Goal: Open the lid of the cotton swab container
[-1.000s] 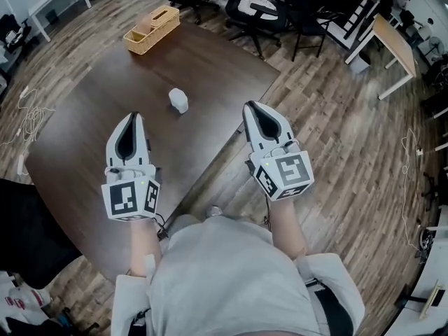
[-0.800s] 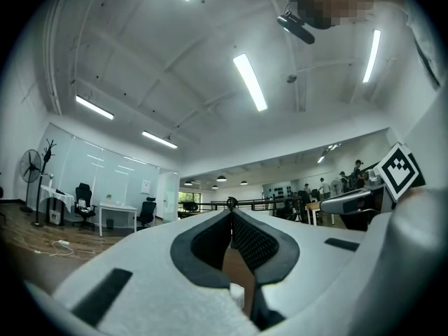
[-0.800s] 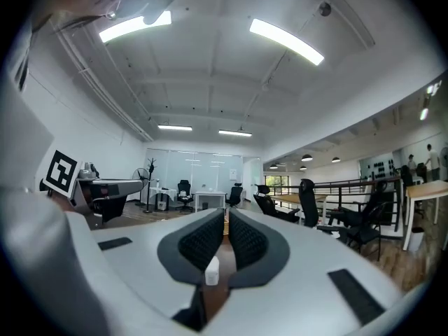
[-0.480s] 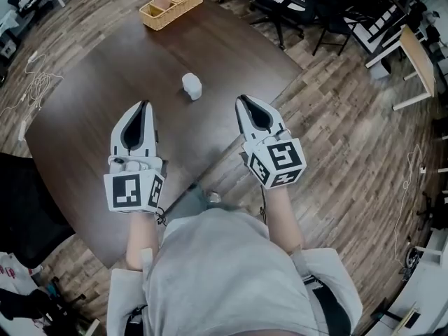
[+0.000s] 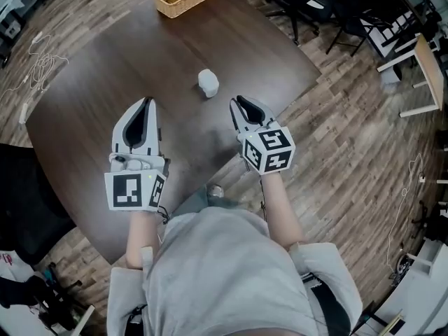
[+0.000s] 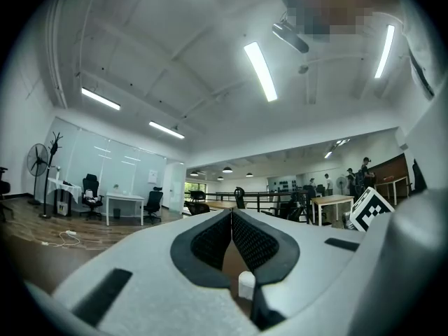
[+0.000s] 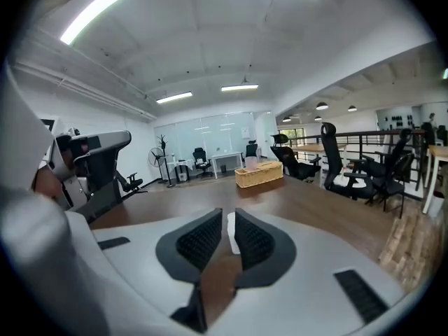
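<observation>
left gripper (image 5: 146, 103), right gripper (image 5: 239, 104): jaws together, empty | risk: shut jaws topple the light cotton swab container (image 5: 208, 82) on the bench (image 5: 105, 61)

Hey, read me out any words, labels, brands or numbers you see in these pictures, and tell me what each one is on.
No readable text anywhere.
Marker cubes: black-and-white square patterns only, no letters.
White container: any label is too small to read.
Wicker basket: no print visible.
</observation>
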